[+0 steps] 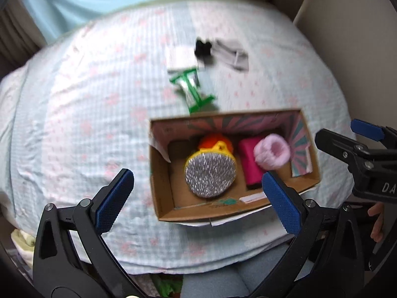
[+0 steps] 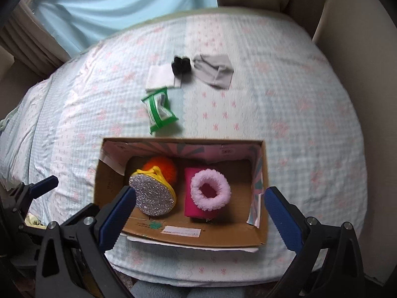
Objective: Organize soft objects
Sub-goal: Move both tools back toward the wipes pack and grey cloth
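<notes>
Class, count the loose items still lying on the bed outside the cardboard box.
4: green tissue pack nearest the box; behind it, white cloth, black bundle, grey cloth. Anything beneath them stays hidden.

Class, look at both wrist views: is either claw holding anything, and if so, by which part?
Nothing is held. The left claw and the right claw are both wide open above the brown cardboard box, with no object between their blue pads.
</notes>
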Available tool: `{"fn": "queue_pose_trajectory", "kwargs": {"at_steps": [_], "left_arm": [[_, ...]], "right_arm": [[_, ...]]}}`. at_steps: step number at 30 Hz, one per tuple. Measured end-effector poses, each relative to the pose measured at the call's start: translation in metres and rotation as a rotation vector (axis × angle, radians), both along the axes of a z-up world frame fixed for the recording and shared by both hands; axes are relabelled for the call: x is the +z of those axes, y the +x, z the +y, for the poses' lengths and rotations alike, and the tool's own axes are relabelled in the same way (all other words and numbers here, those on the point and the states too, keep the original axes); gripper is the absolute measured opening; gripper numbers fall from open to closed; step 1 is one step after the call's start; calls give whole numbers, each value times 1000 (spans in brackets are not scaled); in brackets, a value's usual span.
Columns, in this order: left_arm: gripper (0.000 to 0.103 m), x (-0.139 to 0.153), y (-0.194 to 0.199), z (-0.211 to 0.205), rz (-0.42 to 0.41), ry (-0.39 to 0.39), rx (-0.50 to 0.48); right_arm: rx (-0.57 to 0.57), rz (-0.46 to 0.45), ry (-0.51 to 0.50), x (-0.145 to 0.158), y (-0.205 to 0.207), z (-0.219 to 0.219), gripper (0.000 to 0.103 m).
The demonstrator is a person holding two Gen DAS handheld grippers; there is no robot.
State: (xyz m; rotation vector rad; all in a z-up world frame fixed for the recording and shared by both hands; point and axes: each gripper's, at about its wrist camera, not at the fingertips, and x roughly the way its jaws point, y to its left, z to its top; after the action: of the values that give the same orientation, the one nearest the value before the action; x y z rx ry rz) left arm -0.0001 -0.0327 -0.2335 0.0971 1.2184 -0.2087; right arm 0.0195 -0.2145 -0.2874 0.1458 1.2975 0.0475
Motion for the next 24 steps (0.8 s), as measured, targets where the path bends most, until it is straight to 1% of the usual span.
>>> {"fn": "queue_pose_trajectory", "kwargs": {"at_steps": [7, 10, 14, 17, 20, 24], "left_arm": [[103, 85, -12, 1, -178, -27, 36], [103, 114, -16, 0, -247, -37, 46], [103, 146, -21, 3, -312, -56, 56], [103, 164, -22, 6, -347, -71, 63], [103, 174, -21, 6, -368, -60, 63], [103, 177, -11, 6, -372, -52, 78]], "right_arm": [[0, -141, -59, 80, -18, 3, 103], [-13, -211, -69, 116, -25, 4, 103], [-36, -293, -79, 155, -33, 4, 103], [-59, -350, -83, 182, -38, 3, 103], [-75, -390, -106, 200, -41, 5, 103], [-104, -411, -108, 213, -40, 3, 103]]}}
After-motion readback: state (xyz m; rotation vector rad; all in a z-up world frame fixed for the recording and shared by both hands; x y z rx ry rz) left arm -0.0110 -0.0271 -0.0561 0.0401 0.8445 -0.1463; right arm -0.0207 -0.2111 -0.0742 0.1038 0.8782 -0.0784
